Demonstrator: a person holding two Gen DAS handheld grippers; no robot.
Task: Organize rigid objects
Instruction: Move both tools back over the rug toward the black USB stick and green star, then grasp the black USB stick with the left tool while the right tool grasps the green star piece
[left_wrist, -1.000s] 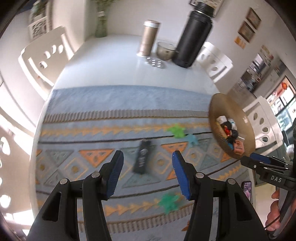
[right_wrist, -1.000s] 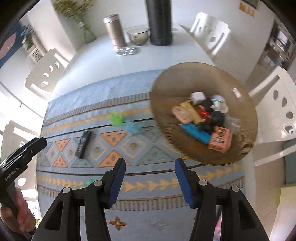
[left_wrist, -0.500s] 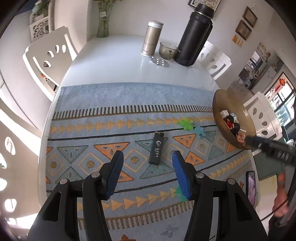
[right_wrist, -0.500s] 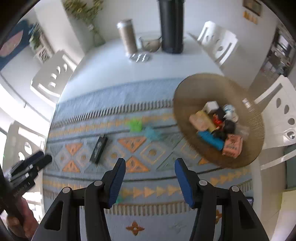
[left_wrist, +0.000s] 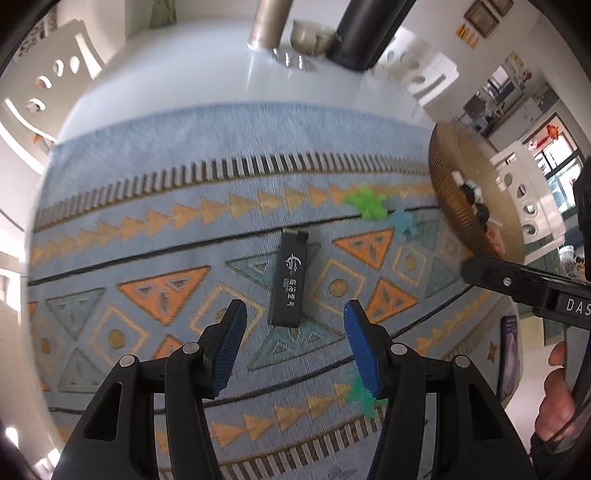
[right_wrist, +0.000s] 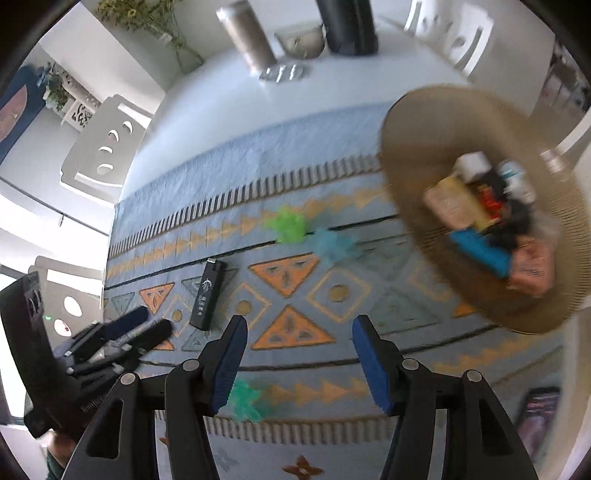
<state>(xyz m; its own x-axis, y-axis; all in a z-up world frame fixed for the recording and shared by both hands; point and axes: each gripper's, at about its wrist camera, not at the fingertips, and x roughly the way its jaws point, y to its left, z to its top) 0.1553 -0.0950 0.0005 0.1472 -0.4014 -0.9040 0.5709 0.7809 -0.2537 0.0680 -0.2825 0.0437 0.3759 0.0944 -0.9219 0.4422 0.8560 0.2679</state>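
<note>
Black lighter (left_wrist: 289, 280) with pale printed characters, lying flat on the patterned blue runner (left_wrist: 147, 158), just ahead of the left gripper (left_wrist: 291, 347) and in line with the gap between its blue pads; the jaws stand partly apart, empty, clear of the lighter. The right gripper (right_wrist: 299, 363), to the right of the lighter, is opening its jaws with only cloth between them. Green star-shaped piece (right_wrist: 288, 223) and blue star-shaped piece (right_wrist: 330, 242) lie touching beyond the right gripper; a teal star-shaped piece (right_wrist: 243, 400) lies under its left finger. Ahead and right of it, a woven brown tray (right_wrist: 424, 122) carries small boxes and oddments, blurred. The runner covers a white table (left_wrist: 184, 74) bearing a steel canister (right_wrist: 245, 35), a bowl (right_wrist: 301, 38) and a black flask (right_wrist: 349, 26) at the far edge; white chairs (right_wrist: 107, 144) surround it.
</note>
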